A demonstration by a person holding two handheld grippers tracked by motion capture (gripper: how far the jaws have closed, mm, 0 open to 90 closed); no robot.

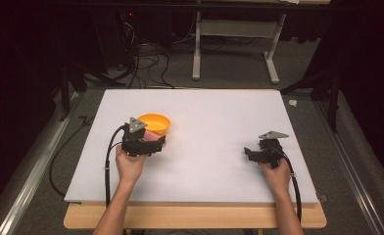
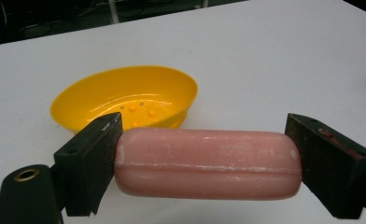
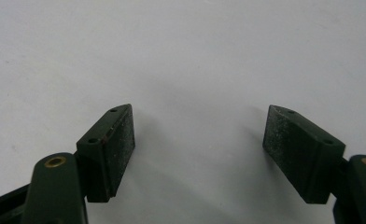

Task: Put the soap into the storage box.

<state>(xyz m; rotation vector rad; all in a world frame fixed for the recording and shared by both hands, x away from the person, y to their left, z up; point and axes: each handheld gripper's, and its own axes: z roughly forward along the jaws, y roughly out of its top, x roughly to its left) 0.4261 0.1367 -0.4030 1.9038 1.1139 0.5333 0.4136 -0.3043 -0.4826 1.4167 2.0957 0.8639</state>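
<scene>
A pink bar of soap [image 2: 204, 163] lies lengthwise between the two black jaws of my left gripper [image 2: 204, 161], which is shut on its ends. Just behind it stands an empty yellow soap dish [image 2: 125, 95] with small bumps in its bottom. From above, the left gripper [image 1: 148, 142] holds the soap [image 1: 153, 139] at the near rim of the yellow dish [image 1: 156, 122], left of the table's middle. My right gripper [image 1: 248, 152] rests low over the white table at the right, and its jaws [image 3: 200, 140] stand wide open with nothing between them.
The white board [image 1: 209, 142] covers a wooden table whose edge [image 1: 195, 215] shows at the front. Cables [image 1: 146, 63] and a white table frame [image 1: 234, 44] lie on the dark floor beyond. Metal rails [image 1: 33, 166] run along both sides.
</scene>
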